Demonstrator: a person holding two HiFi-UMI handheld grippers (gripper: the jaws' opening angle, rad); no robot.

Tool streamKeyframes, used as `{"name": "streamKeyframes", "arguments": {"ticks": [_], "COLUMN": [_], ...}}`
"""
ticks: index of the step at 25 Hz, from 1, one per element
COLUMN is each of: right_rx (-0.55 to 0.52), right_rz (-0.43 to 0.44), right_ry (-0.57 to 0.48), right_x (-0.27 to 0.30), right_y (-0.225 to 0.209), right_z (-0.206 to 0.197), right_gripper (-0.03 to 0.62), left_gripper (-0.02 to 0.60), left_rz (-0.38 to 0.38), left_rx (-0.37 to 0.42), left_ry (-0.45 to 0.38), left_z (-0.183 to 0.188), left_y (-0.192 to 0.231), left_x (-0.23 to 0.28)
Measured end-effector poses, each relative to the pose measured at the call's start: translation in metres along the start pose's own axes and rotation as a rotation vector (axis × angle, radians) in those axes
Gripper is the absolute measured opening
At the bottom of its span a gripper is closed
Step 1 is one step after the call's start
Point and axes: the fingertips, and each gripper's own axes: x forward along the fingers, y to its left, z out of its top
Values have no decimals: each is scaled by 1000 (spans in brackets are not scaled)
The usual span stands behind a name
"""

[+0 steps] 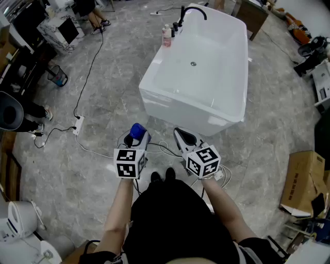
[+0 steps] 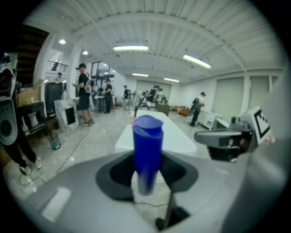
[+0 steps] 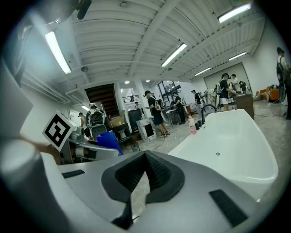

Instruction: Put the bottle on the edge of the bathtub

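Note:
A blue bottle [image 1: 137, 131] stands upright between the jaws of my left gripper [image 1: 135, 140], which is shut on it. In the left gripper view the bottle [image 2: 147, 150] fills the middle, with the gripper [image 2: 148, 172] clamped on its lower part. My right gripper [image 1: 184, 138] is beside it, shut and empty; in its own view the right gripper [image 3: 146, 160] has its pads together. The white bathtub [image 1: 154, 69] lies ahead on the floor, a short way beyond both grippers. The tub's rim [image 3: 245, 132] shows to the right.
Several small bottles [image 1: 167, 35] and a black faucet [image 1: 186, 13] sit at the tub's far end. Cables and a power strip [image 1: 78, 125] run over the floor at the left. A cardboard box [image 1: 304, 180] stands at the right. People stand at the back left.

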Motion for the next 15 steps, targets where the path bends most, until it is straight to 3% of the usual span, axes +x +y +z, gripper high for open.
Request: {"name": "streamKeyframes", "arguments": {"ticks": [10, 15], "right_rx": [80, 62], "right_rz": [14, -3], "right_ry": [33, 13], "right_x": [-3, -6], "right_y": [-27, -42], "right_z": [-7, 2], "right_gripper": [3, 2], "left_gripper": [156, 156], "left_rz": [-12, -10], "left_rx": [-5, 10], "left_ry": [-12, -24], "left_z": [4, 18], "left_y": [-13, -18], "left_x": [19, 28]}}
